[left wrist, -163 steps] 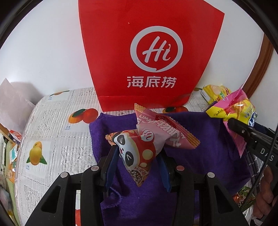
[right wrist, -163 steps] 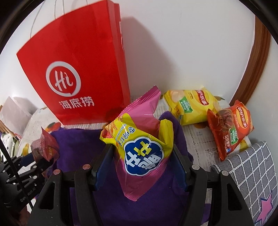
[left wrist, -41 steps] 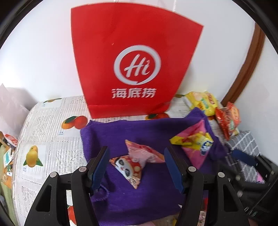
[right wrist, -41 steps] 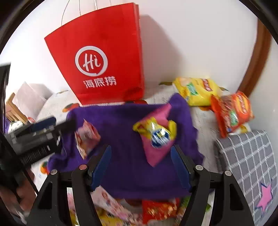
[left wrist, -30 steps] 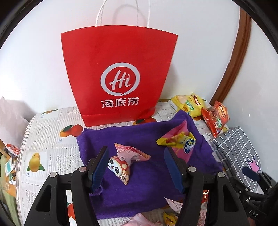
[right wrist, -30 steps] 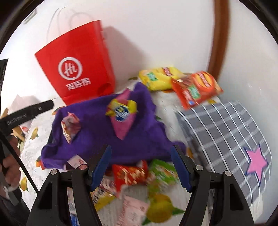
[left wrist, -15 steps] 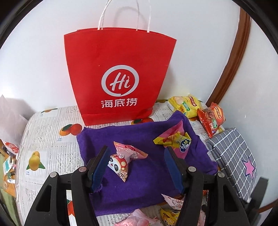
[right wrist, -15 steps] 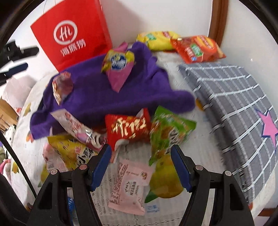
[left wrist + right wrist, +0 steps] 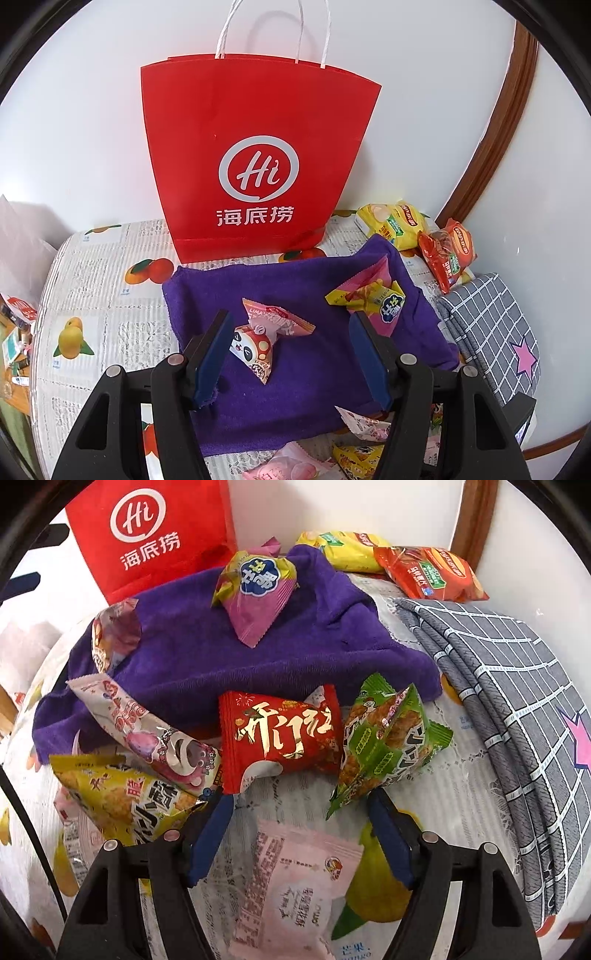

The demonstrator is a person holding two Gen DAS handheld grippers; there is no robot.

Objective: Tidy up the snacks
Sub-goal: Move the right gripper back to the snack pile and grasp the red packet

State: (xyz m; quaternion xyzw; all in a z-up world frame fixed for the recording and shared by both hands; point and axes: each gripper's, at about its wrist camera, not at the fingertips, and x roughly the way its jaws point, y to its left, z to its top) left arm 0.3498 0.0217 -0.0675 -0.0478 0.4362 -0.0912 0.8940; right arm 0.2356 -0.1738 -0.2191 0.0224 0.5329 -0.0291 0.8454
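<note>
A purple towel [image 9: 303,369] lies on the table with a panda snack pack [image 9: 258,341] and a pink-yellow snack bag [image 9: 373,299] on it. My left gripper [image 9: 290,354] is open and empty, held above the towel's near part. My right gripper [image 9: 299,834] is open and empty, low over loose packs at the towel's near edge: a red pack [image 9: 280,738], a green pack [image 9: 388,742], a pink flat pack [image 9: 291,890], a yellow pack [image 9: 125,805] and a bear-print pack [image 9: 147,731]. The towel [image 9: 184,664] and the pink-yellow bag [image 9: 258,590] also show there.
A red paper bag [image 9: 255,158] stands against the wall behind the towel. Yellow [image 9: 395,223] and orange [image 9: 448,254] chip bags lie at the far right. A folded grey checked cloth [image 9: 517,720] lies on the right. The table has a fruit-print cover [image 9: 92,295].
Both grippers let go of their snacks onto the towel and drew back. The right gripper has since dropped towards the loose packs at the near edge.
</note>
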